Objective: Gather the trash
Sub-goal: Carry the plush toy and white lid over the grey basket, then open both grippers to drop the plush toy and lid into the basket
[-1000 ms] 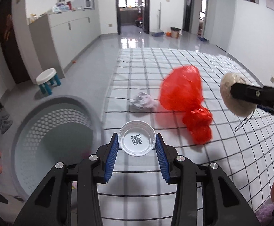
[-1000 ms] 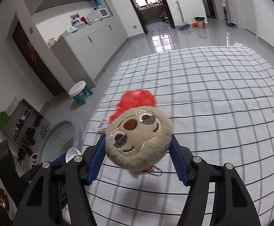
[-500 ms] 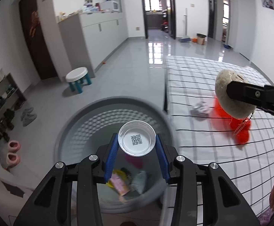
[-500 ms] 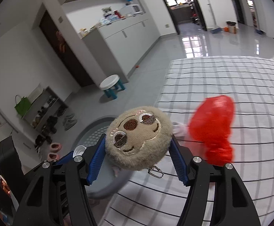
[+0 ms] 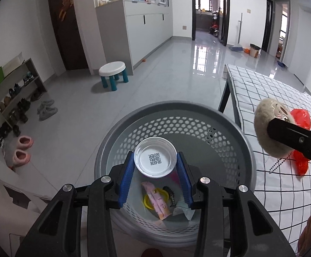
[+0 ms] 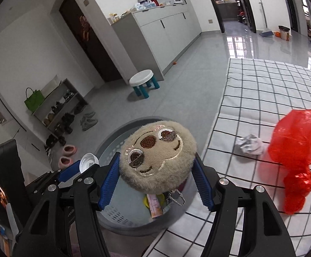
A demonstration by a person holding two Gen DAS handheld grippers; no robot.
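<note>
A white plastic lid (image 5: pixel 155 156) with a printed code sat pinched between the blue pads of the left claw (image 5: pixel 155 172), held above the open grey basket (image 5: pixel 246 162). Below the claw, wrappers (image 5: pixel 158 201) lay at the basket's bottom. To its right, the right claw (image 6: pixel 158 176) was clamped on a round plush toy (image 6: pixel 158 157), beside the basket's rim. Further right, a red plastic bag (image 6: pixel 292 150) and a crumpled paper (image 6: pixel 249 144) lay on the checked bed (image 6: pixel 262 85).
</note>
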